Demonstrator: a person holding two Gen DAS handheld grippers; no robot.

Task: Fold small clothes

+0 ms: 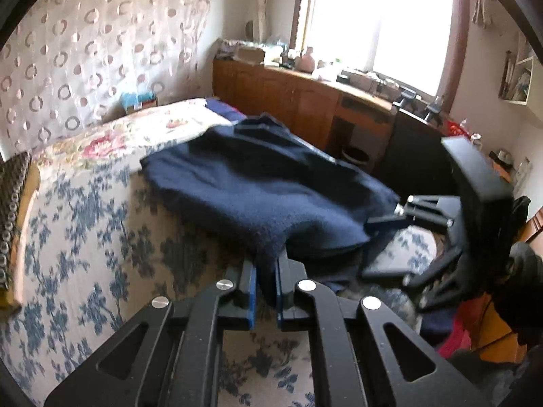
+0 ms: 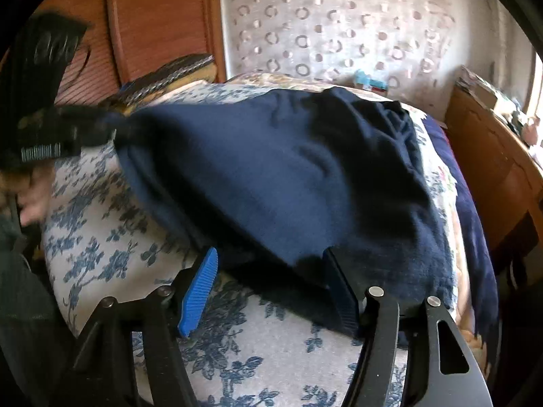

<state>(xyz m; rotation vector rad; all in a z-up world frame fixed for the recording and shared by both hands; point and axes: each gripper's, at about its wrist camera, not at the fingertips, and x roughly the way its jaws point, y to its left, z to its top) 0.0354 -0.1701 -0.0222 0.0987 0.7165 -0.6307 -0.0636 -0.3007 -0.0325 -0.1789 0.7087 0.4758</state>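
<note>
while clamped in the left gripper (image 1: 266, 281) by a corner, fuzzy navy garment (image 1: 258, 186) spread near the floral bedsheet's (image 1: 85, 237) edge, right gripper (image 2: 271, 281) gaping around its hem, wooden cabinets (image 1: 288, 101) beyond.

Navy fleece garment (image 1: 258, 186) spread mostly flat on the floral bed (image 1: 85, 237), rumpled, near corner bunched and pulled up, far side in shadow.

Right hand-held gripper (image 2: 269, 288): jaws spread wide
Navy garment (image 2: 288, 176): edge between its fingers, draped ahead
Bed (image 2: 101, 237): floral sheet beneath
</note>
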